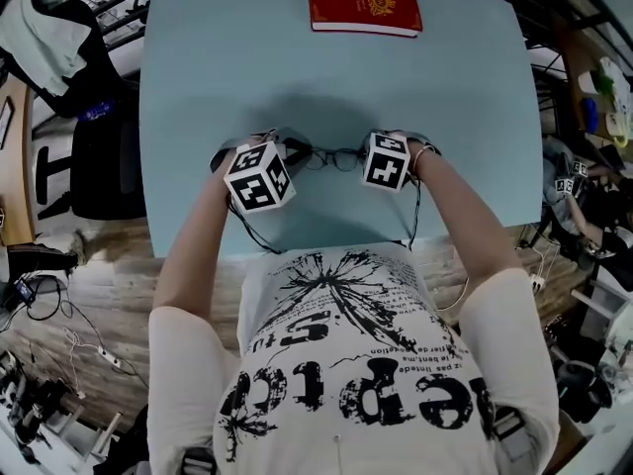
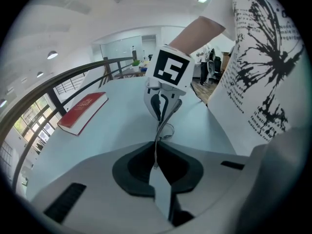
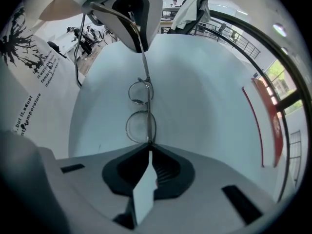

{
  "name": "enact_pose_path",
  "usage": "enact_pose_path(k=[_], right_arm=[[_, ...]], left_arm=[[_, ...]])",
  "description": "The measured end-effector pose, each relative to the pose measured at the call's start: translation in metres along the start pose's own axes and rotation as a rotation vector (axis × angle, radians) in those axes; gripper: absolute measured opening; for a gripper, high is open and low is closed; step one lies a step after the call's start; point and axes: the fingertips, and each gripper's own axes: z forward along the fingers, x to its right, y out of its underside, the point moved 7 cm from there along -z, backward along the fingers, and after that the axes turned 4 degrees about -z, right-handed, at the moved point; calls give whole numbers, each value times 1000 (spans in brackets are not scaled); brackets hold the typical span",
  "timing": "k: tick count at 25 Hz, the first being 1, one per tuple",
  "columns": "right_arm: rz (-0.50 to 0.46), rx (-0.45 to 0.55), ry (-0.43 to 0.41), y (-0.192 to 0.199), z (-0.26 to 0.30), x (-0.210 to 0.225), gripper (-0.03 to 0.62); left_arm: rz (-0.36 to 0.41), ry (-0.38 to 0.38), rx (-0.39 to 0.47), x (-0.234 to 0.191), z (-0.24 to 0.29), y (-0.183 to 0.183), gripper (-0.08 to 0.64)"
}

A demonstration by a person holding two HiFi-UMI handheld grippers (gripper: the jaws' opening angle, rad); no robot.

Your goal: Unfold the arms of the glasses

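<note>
Pinching one thin arm of the glasses (image 1: 331,158), the left gripper (image 2: 156,165) has its jaws nearly together on the wire. The right gripper (image 3: 147,147) points straight down, its jaws narrow and clamped on the frame's end just beside a lens. The glasses stretch between the two tools over the near middle of the table (image 1: 198,67), close to the near edge and the person's shirt. The table's left and right edges are well apart from both grippers. A book (image 1: 363,4) lies at the far edge, well apart, with bare tabletop between it and the glasses. Railings run beyond the table.
</note>
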Motion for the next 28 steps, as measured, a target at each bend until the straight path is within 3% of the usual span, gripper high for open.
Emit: enact_pose_path(k=[12, 13, 16, 20, 24, 28], right_arm=[[-44, -48, 65, -4, -5, 10, 35], [-59, -51, 81, -5, -5, 10, 41], [-114, -64, 80, -11, -7, 7, 142], [-150, -72, 101, -24, -8, 9, 146], [-130, -124, 129, -25, -12, 20, 146], [-88, -85, 146, -33, -28, 33, 161]], left_arm=[[-64, -44, 19, -2, -10, 19, 27], [-66, -44, 22, -3, -10, 19, 28], [-82, -44, 31, -4, -10, 21, 28], [-89, -52, 33, -7, -15, 25, 28], [-88, -50, 40, -9, -16, 29, 27], [-81, -46, 50, -12, -16, 30, 27]])
